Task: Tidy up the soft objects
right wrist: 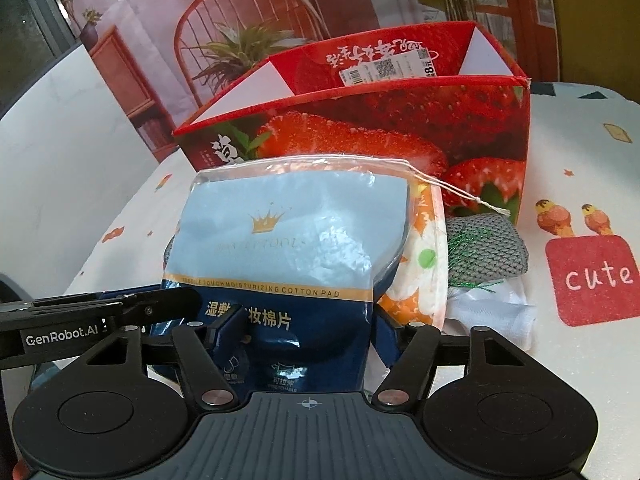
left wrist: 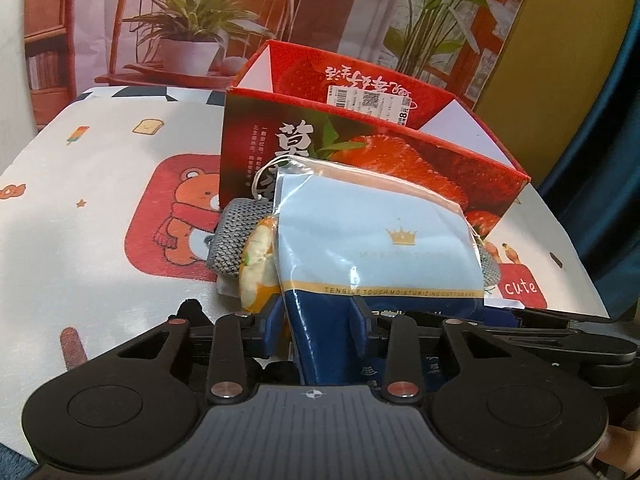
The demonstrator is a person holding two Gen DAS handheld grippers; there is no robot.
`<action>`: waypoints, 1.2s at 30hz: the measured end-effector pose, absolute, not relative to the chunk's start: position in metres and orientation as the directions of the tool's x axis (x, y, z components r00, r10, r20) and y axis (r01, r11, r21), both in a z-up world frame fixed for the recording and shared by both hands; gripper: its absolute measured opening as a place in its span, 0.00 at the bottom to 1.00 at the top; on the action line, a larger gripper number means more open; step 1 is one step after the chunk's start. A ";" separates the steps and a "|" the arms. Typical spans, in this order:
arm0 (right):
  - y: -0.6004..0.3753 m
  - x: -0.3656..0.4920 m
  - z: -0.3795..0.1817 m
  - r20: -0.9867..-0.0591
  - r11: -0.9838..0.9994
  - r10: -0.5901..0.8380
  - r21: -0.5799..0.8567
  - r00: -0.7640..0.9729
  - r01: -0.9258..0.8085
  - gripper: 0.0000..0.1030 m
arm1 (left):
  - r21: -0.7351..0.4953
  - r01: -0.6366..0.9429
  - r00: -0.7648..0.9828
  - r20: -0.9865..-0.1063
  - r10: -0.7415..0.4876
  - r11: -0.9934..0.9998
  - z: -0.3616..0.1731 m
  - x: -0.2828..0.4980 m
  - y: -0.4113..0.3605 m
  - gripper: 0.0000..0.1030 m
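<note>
A blue cotton pad pack [left wrist: 376, 248] with a gold crown stands between both grippers; it also shows in the right wrist view [right wrist: 288, 248]. My left gripper [left wrist: 320, 320] is shut on its dark blue lower part. My right gripper [right wrist: 308, 336] is shut on the same pack from the other side. An orange and white soft item [left wrist: 256, 264] [right wrist: 420, 264] leans against the pack. A grey knitted pouch [left wrist: 236, 228] [right wrist: 480, 248] lies beside it. The red strawberry box [left wrist: 360, 152] [right wrist: 400, 120] stands open just behind.
The table has a white cartoon cloth [left wrist: 100, 200] with a red "cute" patch [right wrist: 592, 280]. A white cloth piece [right wrist: 496, 312] lies under the pouch. The left gripper's body [right wrist: 80, 320] shows at the right view's left edge. A printed backdrop hangs behind.
</note>
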State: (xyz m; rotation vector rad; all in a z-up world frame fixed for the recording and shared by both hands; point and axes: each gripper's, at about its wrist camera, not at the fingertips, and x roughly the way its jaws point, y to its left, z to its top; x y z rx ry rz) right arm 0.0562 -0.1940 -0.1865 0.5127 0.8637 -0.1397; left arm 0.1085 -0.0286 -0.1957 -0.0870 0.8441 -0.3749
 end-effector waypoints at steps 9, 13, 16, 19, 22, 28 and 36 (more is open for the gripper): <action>-0.195 0.055 -0.187 -0.754 0.869 0.085 0.376 0.651 0.322 0.60 | -0.315 0.267 0.577 -0.705 -0.413 0.911 -0.204 0.113 -0.015 0.37; -0.193 0.053 -0.188 -0.750 0.874 0.081 0.370 0.657 0.314 0.59 | -0.368 0.246 0.565 -0.697 -0.441 0.897 -0.209 0.113 -0.007 0.37; -0.192 0.053 -0.187 -0.747 0.878 0.078 0.365 0.660 0.309 0.58 | -0.417 0.221 0.551 -0.693 -0.465 0.882 -0.214 0.118 -0.002 0.37; -0.192 0.053 -0.186 -0.746 0.878 0.080 0.367 0.661 0.308 0.57 | -0.433 0.212 0.546 -0.691 -0.473 0.876 -0.216 0.120 -0.002 0.37; -0.192 0.053 -0.186 -0.746 0.877 0.080 0.368 0.661 0.309 0.57 | -0.410 0.231 0.550 -0.693 -0.466 0.882 -0.214 0.118 -0.006 0.37; -0.195 0.052 -0.186 -0.751 0.872 0.082 0.373 0.655 0.317 0.56 | -0.393 0.283 0.512 -0.709 -0.484 0.875 -0.214 0.115 -0.015 0.37; -0.196 0.047 -0.184 -0.744 0.866 0.086 0.385 0.663 0.320 0.45 | -0.363 0.308 0.514 -0.715 -0.474 0.880 -0.211 0.114 -0.021 0.35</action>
